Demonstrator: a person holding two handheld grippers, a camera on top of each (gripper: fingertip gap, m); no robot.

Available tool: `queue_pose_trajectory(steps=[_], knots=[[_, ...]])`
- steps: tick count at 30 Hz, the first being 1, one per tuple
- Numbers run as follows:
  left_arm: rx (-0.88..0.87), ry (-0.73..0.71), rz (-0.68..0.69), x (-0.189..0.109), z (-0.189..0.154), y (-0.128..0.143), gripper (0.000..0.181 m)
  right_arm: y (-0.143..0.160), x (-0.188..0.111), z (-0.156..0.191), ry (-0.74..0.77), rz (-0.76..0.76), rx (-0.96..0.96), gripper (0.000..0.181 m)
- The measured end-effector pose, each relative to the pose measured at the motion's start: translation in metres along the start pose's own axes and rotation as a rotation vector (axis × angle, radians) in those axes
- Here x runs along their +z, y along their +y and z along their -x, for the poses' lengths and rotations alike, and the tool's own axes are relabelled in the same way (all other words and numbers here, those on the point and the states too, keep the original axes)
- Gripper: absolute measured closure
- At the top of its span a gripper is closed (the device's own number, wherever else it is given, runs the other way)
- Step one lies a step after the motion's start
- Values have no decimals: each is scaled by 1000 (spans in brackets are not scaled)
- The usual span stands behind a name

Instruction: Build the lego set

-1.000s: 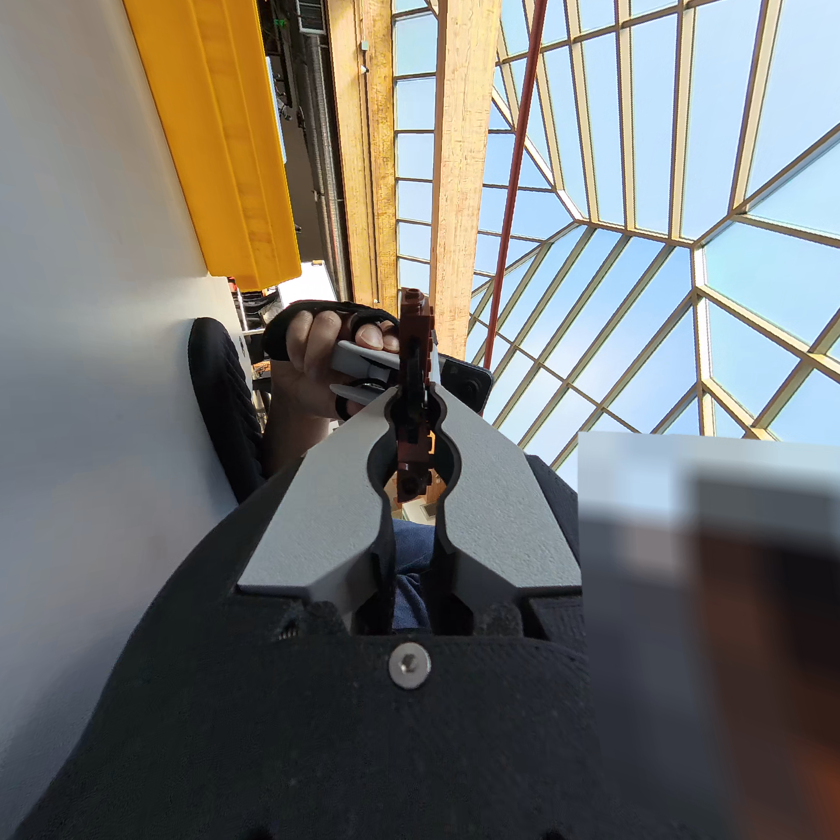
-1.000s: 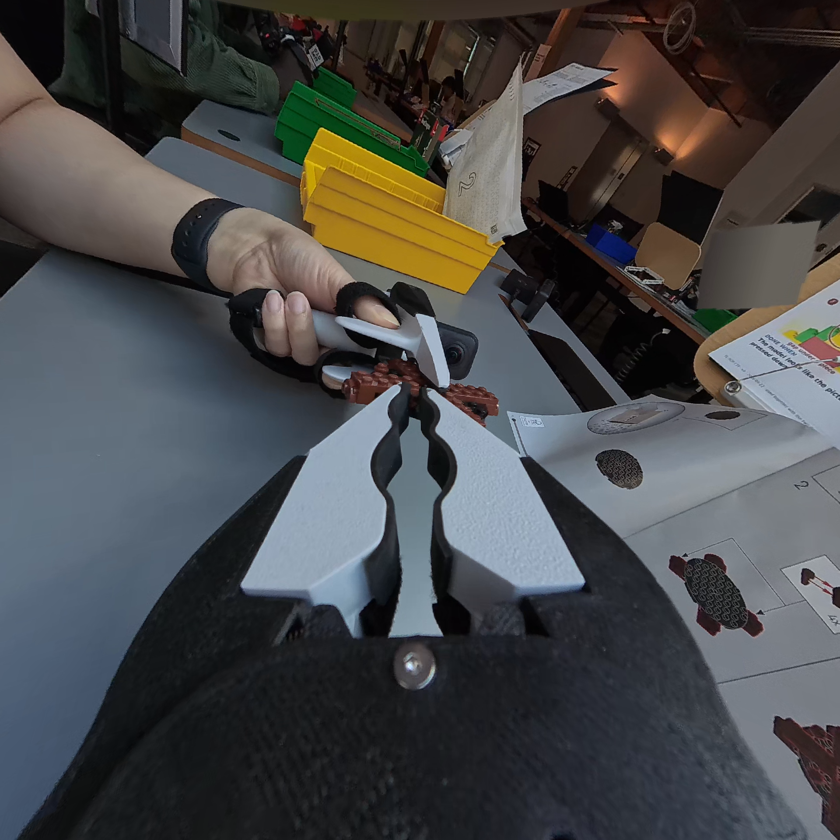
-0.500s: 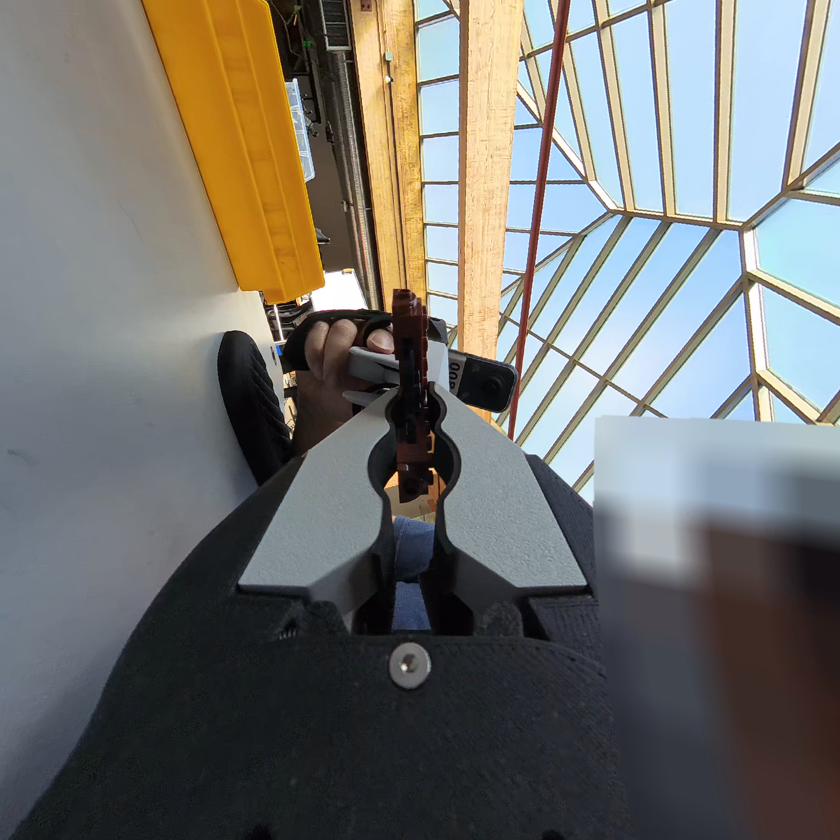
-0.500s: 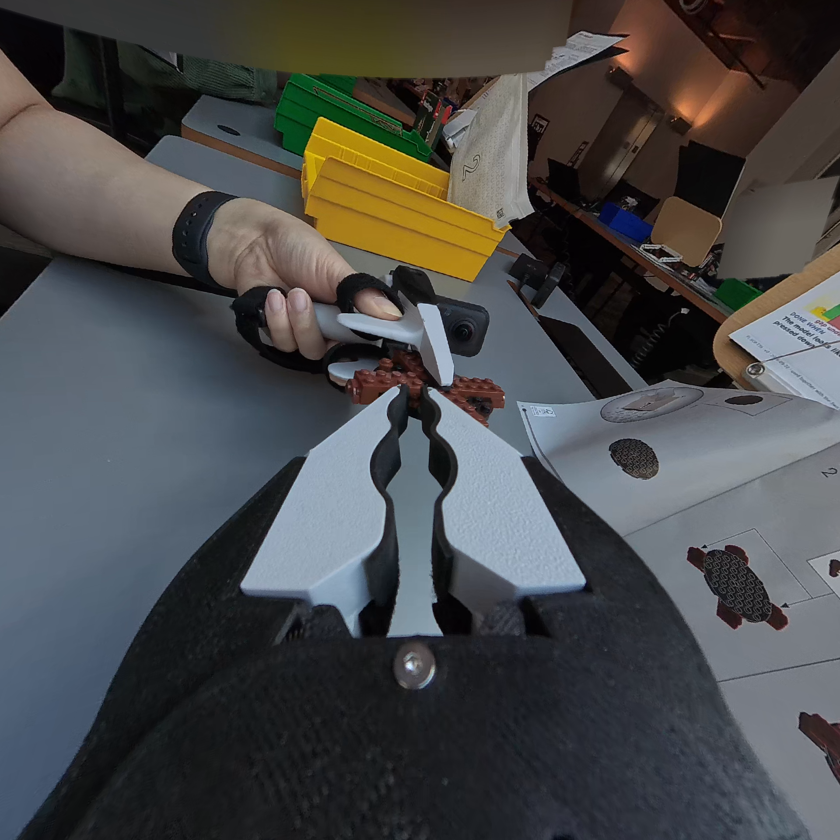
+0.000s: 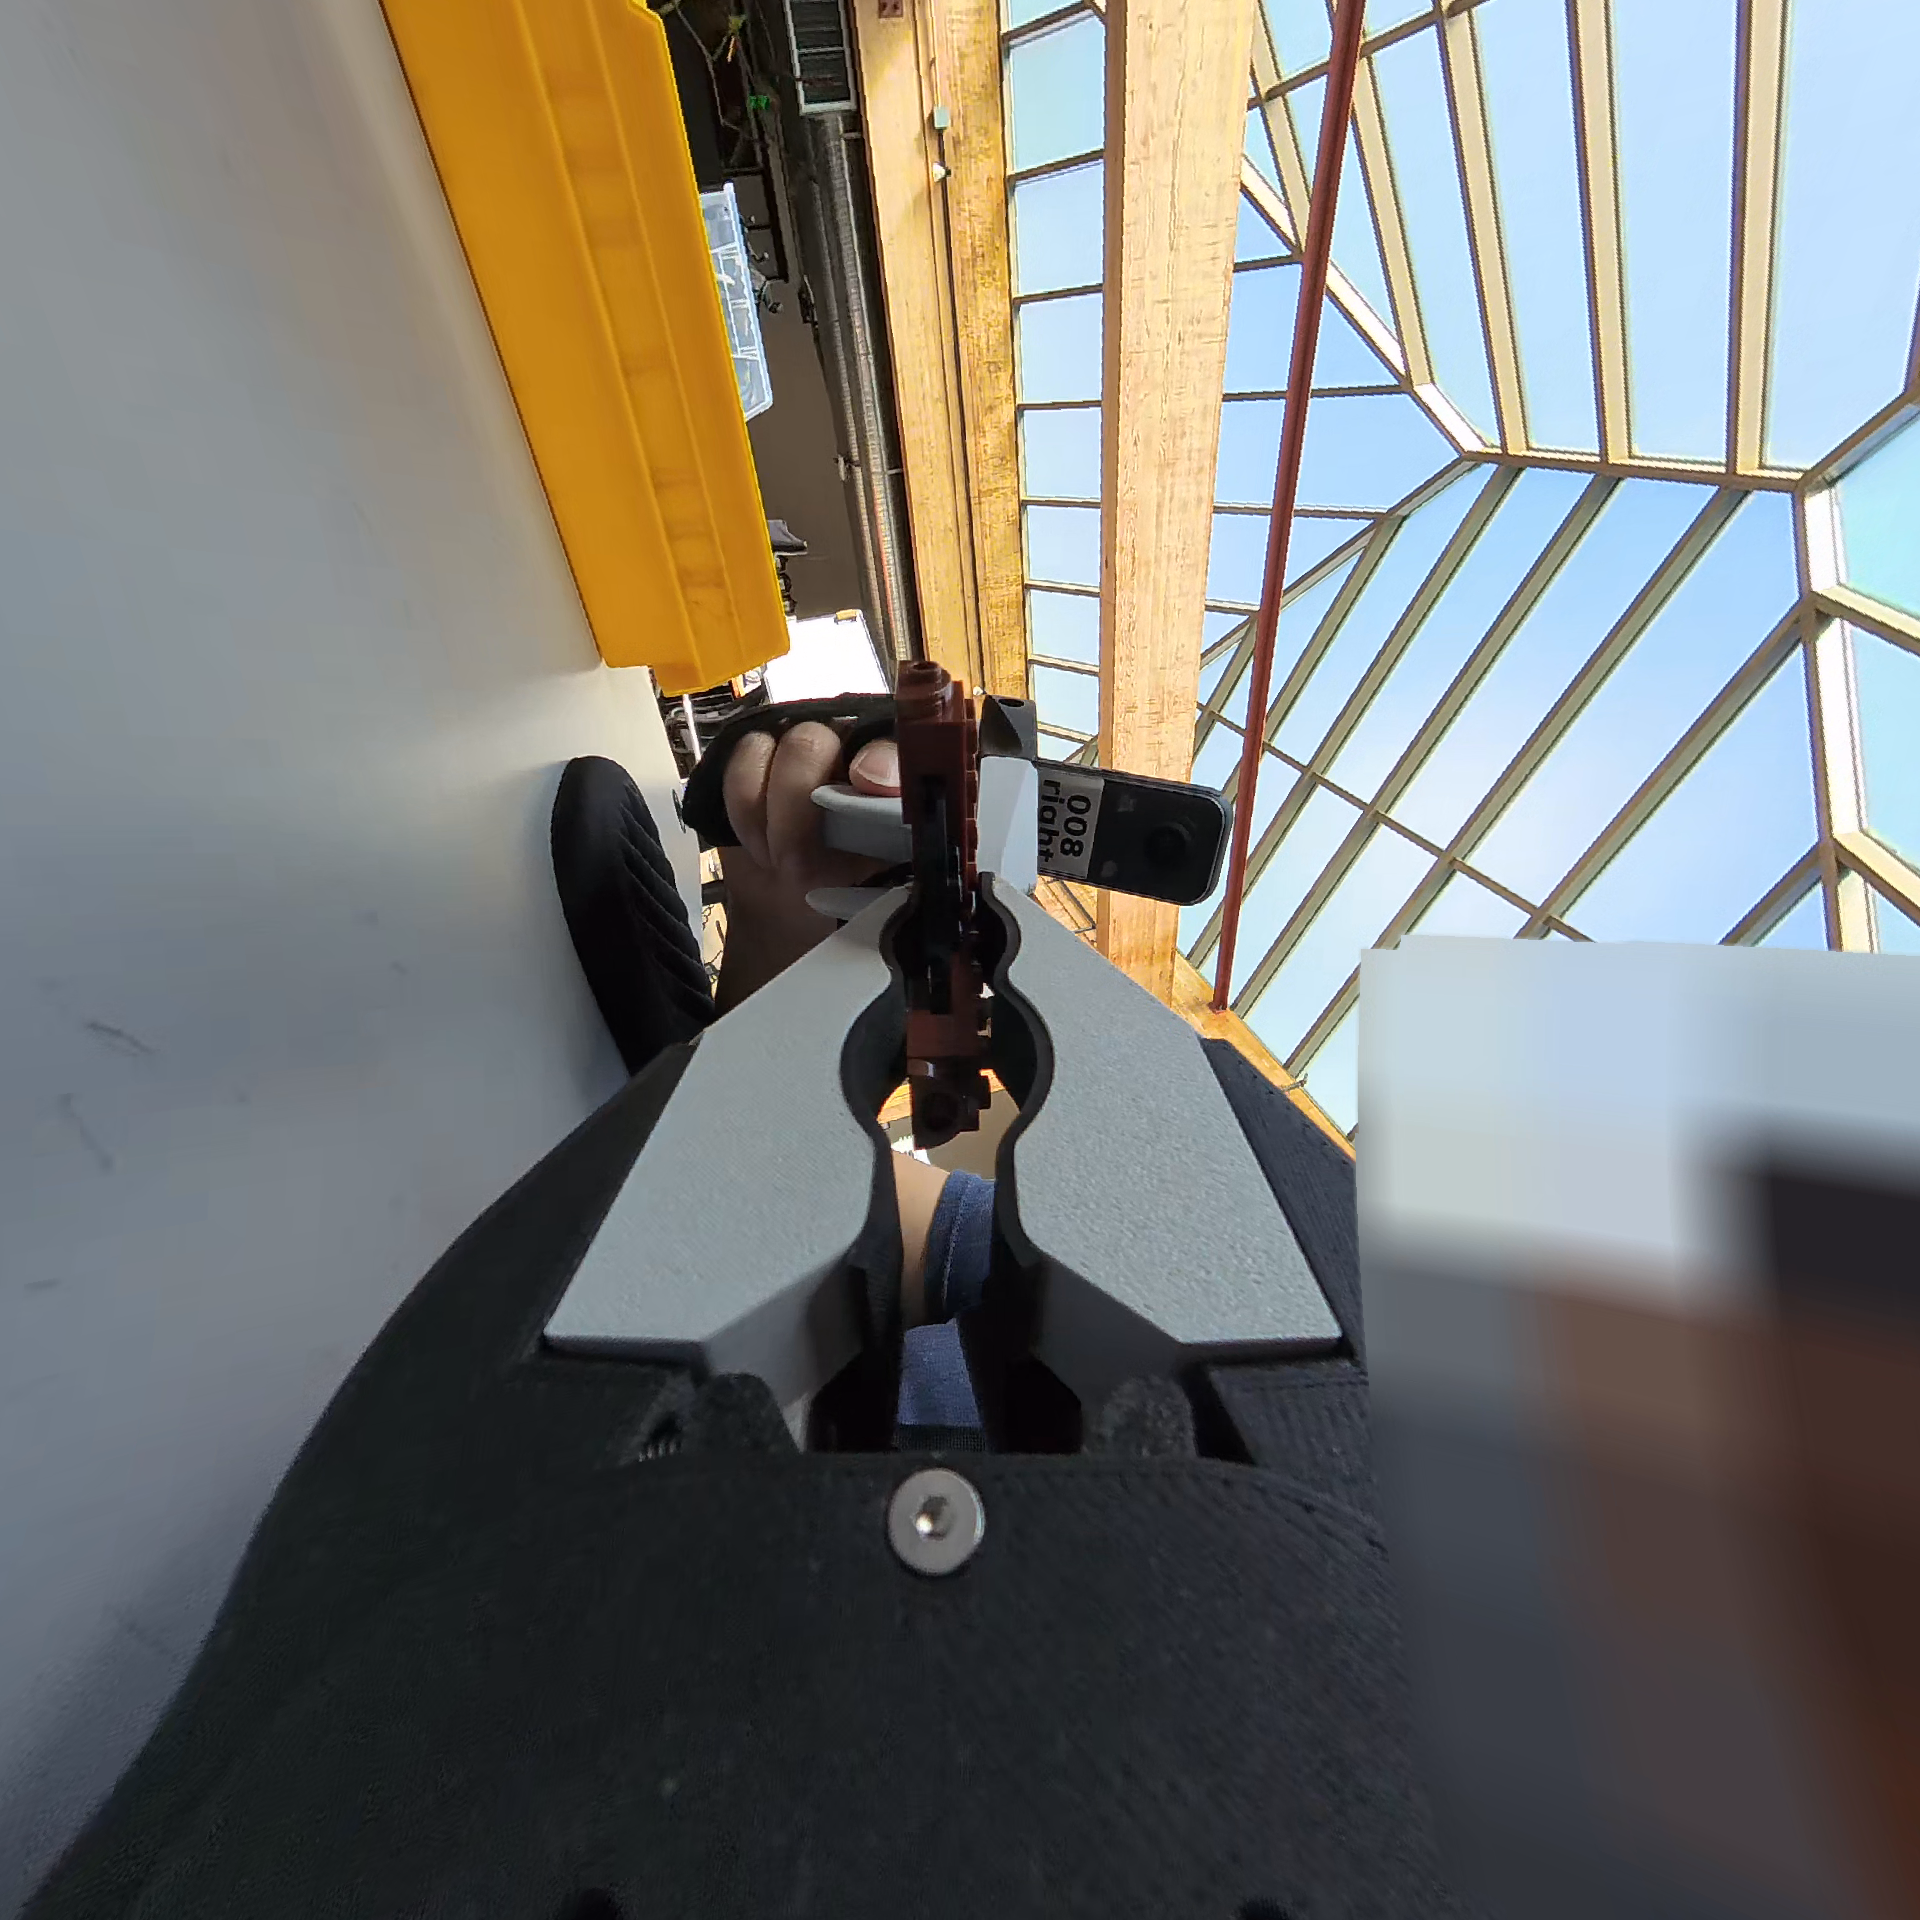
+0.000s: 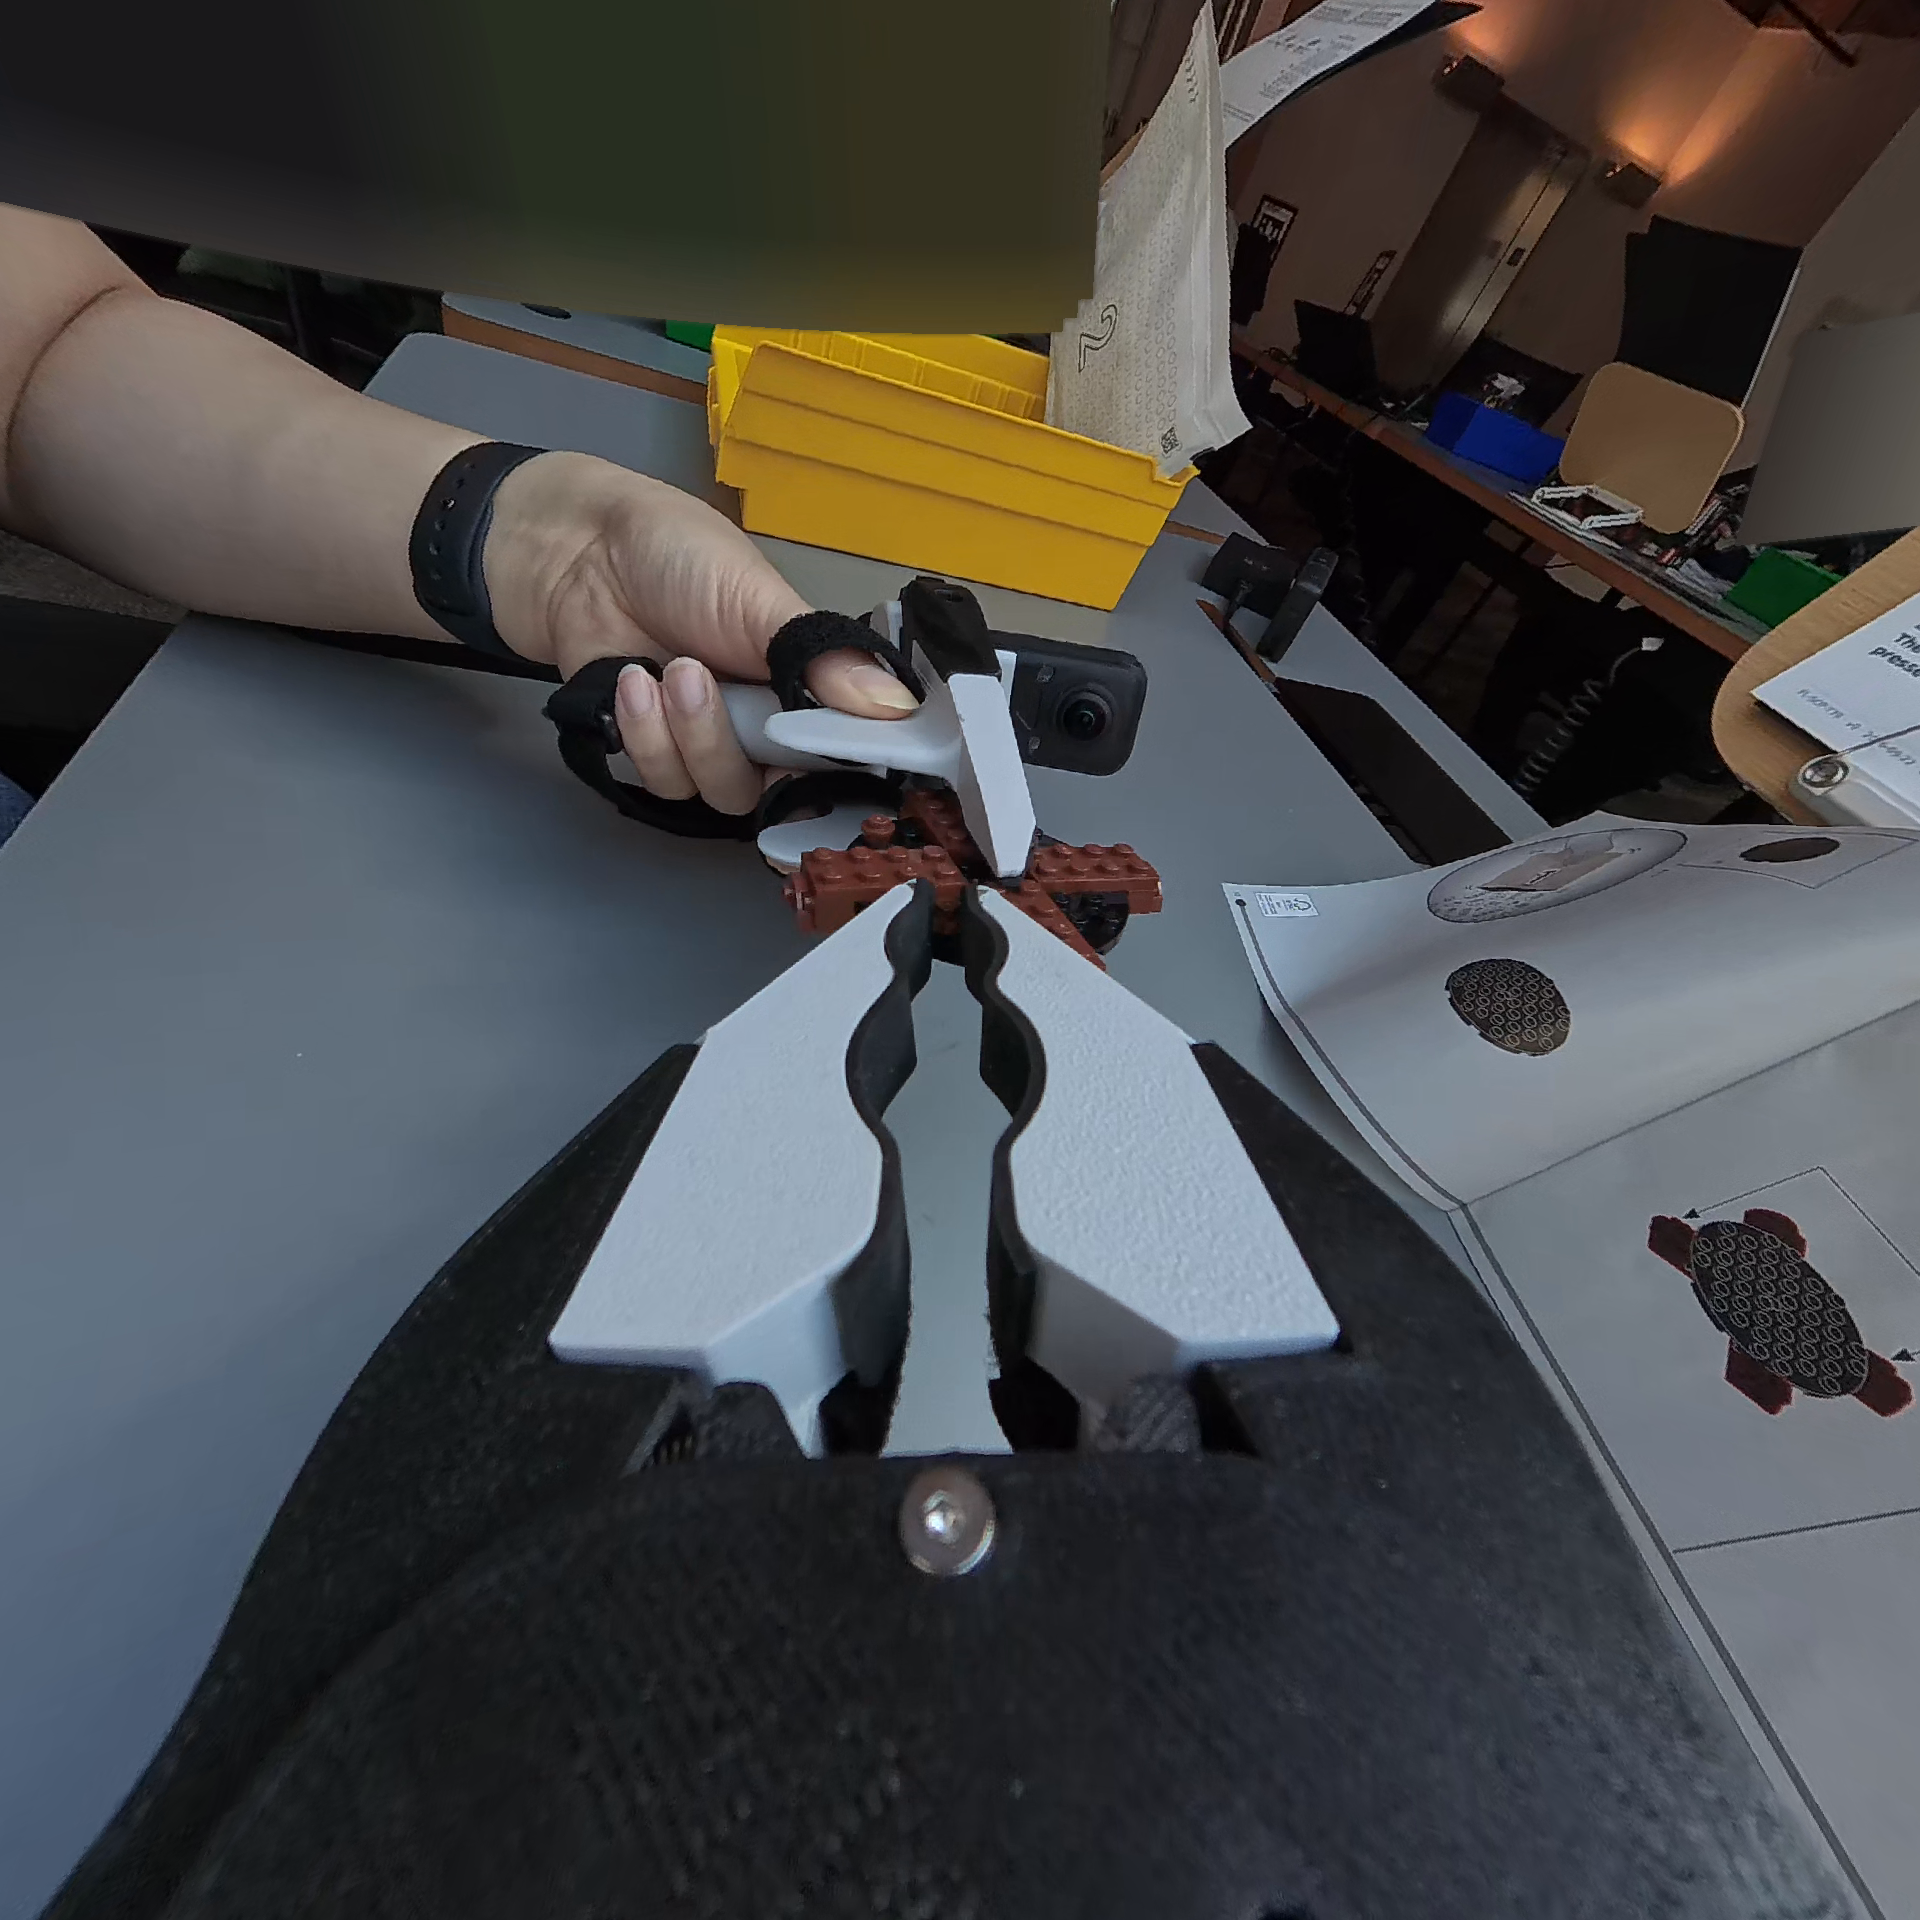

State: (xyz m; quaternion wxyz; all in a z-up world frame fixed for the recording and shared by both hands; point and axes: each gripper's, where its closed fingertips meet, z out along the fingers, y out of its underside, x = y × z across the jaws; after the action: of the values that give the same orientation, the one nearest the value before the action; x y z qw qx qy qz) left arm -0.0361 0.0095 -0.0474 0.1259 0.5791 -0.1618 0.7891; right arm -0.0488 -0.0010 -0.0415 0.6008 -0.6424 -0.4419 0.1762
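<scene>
A brown lego model, made of studded plates crossing over dark parts, sits just above the grey table. My right gripper pinches its near edge, with the jaws nearly closed on it. The left gripper's grey finger, held by a hand, presses on the model from above, and its other finger is under the model. In the left wrist view my left gripper is shut on the model, which shows edge-on. The right gripper's finger is just beyond it.
Yellow bins stand at the back of the table with a white paper bag behind them. Open instruction sheets lie to the right. A small black device sits near the table's far right edge. Only a small space, under 4 cm, lies between the two pairs of fingers.
Both grippers keep their hold on the model. The pair has shifted slightly, so the other gripper and its camera look larger and closer in each view.
</scene>
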Motion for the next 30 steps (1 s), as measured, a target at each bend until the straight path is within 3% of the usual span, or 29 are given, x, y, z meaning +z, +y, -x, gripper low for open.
queue_pose_trajectory(steps=[30], knots=[[-13,22,-5,-1,-3,0,175,-3,-1,0,-17,-26,36,174]])
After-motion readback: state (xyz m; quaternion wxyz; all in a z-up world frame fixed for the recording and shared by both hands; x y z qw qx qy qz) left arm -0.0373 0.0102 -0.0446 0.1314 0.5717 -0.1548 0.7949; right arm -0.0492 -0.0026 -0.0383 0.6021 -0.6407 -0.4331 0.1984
